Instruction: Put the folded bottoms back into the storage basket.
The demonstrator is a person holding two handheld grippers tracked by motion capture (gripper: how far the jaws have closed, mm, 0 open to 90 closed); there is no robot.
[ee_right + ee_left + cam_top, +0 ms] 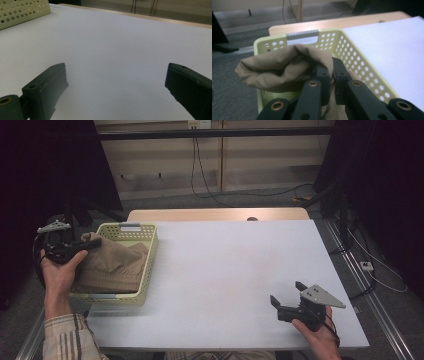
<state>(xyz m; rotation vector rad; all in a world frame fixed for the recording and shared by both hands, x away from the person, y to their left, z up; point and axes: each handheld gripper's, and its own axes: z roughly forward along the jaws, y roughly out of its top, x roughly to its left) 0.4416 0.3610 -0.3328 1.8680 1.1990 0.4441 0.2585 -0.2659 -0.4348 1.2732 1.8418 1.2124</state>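
A tan cloth (112,265) lies bunched in a pale yellow perforated basket (148,265) at the desk's (235,280) left edge, one fold lifted over the near rim. The left gripper (92,241) is clamped on that fold, apparently to handle the cloth by its edge; the hand reaches in level from outside the basket. The right gripper (286,294) rests low at the desk's near right, jaws spread and empty, seemingly waiting.
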